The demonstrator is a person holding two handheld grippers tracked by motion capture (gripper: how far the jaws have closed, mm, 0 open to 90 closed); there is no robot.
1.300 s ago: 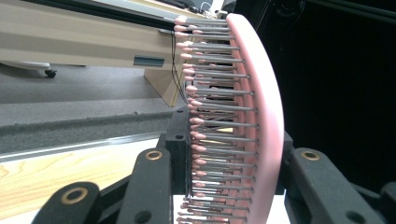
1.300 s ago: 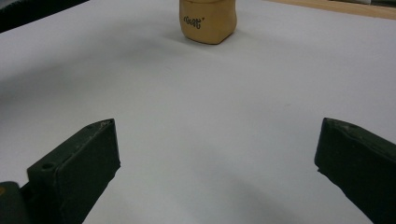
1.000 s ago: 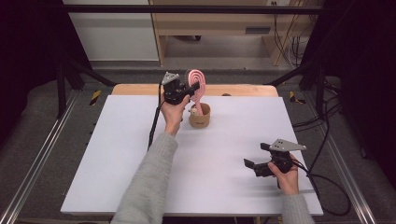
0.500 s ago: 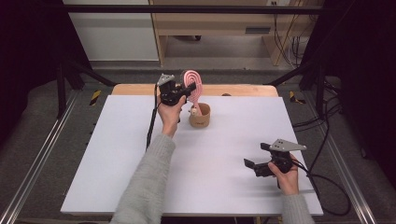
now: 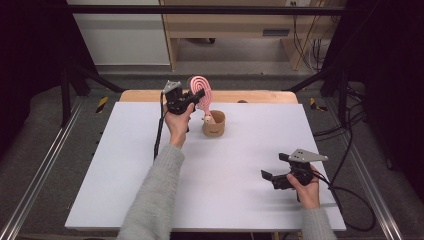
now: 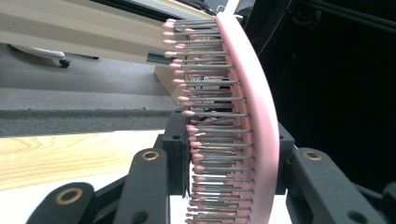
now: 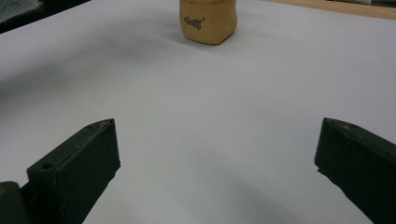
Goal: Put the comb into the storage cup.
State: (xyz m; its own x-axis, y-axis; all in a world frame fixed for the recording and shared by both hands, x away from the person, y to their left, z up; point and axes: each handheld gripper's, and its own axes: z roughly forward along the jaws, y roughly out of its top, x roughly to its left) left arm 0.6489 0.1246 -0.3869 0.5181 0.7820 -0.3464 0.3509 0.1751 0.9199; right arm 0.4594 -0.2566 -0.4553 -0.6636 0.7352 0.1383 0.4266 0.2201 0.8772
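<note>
A pink hairbrush (image 5: 201,90) with metal bristles stands nearly upright at the table's far middle. Its handle reaches down to the mouth of a tan cup (image 5: 214,125). My left gripper (image 5: 192,97) is shut on the brush head from the left. In the left gripper view the black jaws clamp the curved pink back and bristles of the hairbrush (image 6: 247,107), around my left gripper (image 6: 231,154). My right gripper (image 5: 267,177) rests near the table's front right, open and with nothing in it. Its view has the wide-apart jaws of my right gripper (image 7: 217,154) and the cup (image 7: 208,21) far ahead.
The white tabletop (image 5: 125,170) has a wooden strip (image 5: 260,96) along its far edge. Black cables trail off the right side, and dark frame posts stand at both sides. A wooden bench sits on the floor behind the table.
My left hand has shifted the brush slightly left and lower over the cup. The right hand has not moved.
</note>
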